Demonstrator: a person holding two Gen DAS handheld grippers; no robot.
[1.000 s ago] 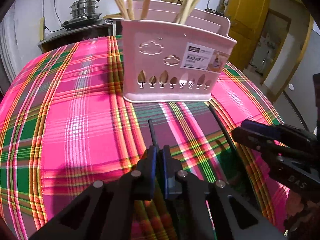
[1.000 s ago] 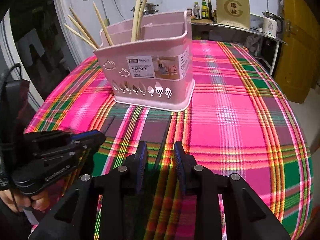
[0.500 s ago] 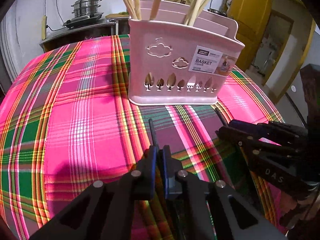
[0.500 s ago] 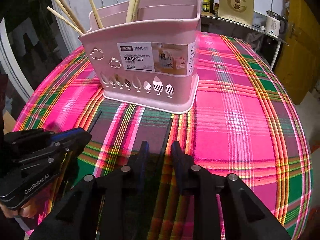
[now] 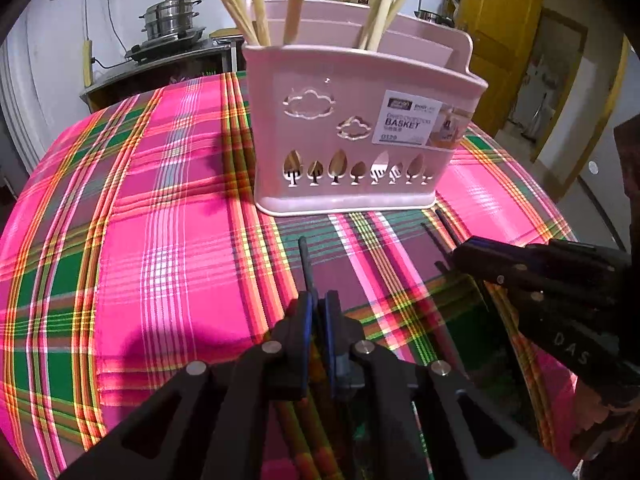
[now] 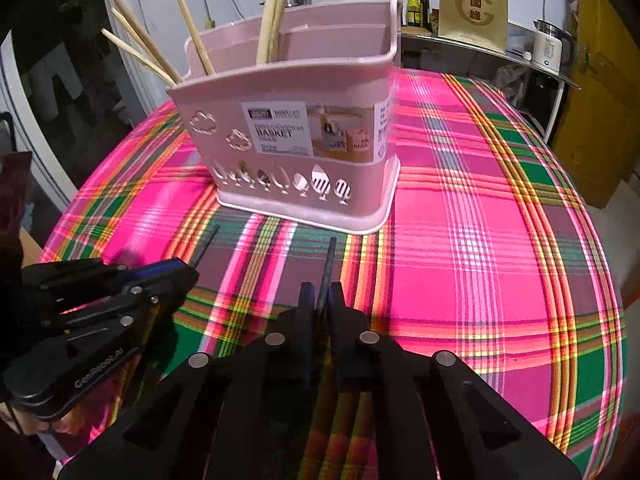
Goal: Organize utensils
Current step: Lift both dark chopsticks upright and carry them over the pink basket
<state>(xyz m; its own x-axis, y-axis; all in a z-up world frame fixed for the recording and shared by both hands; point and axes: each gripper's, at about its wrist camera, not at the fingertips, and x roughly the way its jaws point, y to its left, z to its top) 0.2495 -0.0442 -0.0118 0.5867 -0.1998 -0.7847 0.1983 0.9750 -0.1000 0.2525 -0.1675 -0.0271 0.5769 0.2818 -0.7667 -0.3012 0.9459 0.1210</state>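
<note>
A pink utensil basket point(image 5: 360, 140) point(image 6: 304, 140) stands on the plaid tablecloth, with several pale wooden chopsticks point(image 5: 256, 4) point(image 6: 276, 12) upright in it. In the left wrist view my left gripper point(image 5: 318, 300) is shut on a dark chopstick point(image 5: 305, 258), whose tip pokes forward toward the basket. My right gripper point(image 6: 320, 292) has its jaws closing, and the pads press on another dark chopstick point(image 6: 329, 258). Each gripper also shows in the other's view, the right gripper point(image 5: 472, 250) at the right and the left gripper point(image 6: 176, 272) at the left, both just short of the basket's front.
The pink, green and yellow plaid cloth point(image 5: 160, 240) point(image 6: 480, 240) covers the whole table and drops off at its edges. Behind stand a counter with a steel steamer pot point(image 5: 172, 20), bottles point(image 6: 416, 6), a kettle point(image 6: 552, 46) and a yellow door point(image 5: 500, 20).
The right gripper's jaws have closed from apart onto the dark chopstick between them. The left gripper has kept its grip. The basket looms a little larger in both views.
</note>
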